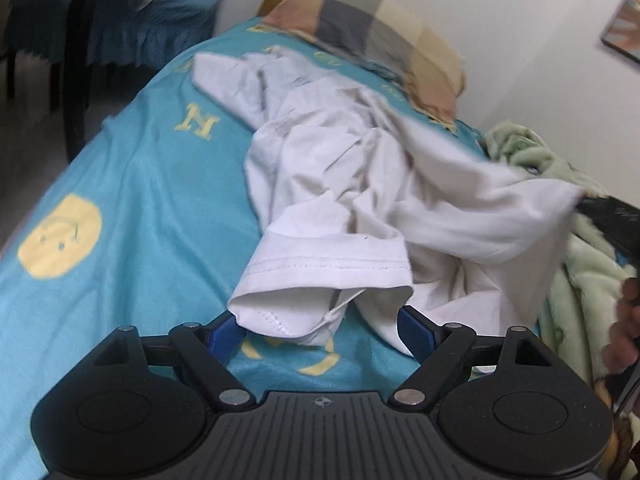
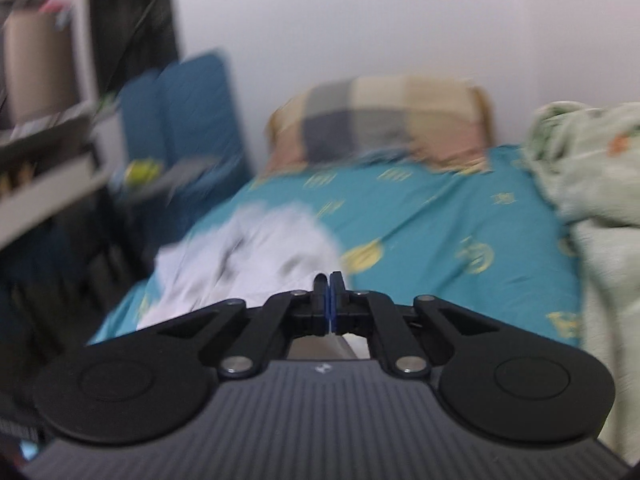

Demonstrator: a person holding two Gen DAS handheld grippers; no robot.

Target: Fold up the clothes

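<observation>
A crumpled white T-shirt lies on the teal bed sheet. One sleeve's hemmed opening points at my left gripper. That gripper is open, with its blue fingertips on either side of the sleeve opening and just short of it. On the right, an edge of the shirt is pulled up and sideways to a black gripper body. In the blurred right wrist view my right gripper is shut, a strip of white cloth shows under its fingers, and the T-shirt trails to the left.
A plaid pillow rests at the head of the bed against the white wall. A pale green blanket is heaped along the bed's right side. A blue-covered chair and a shelf stand left of the bed.
</observation>
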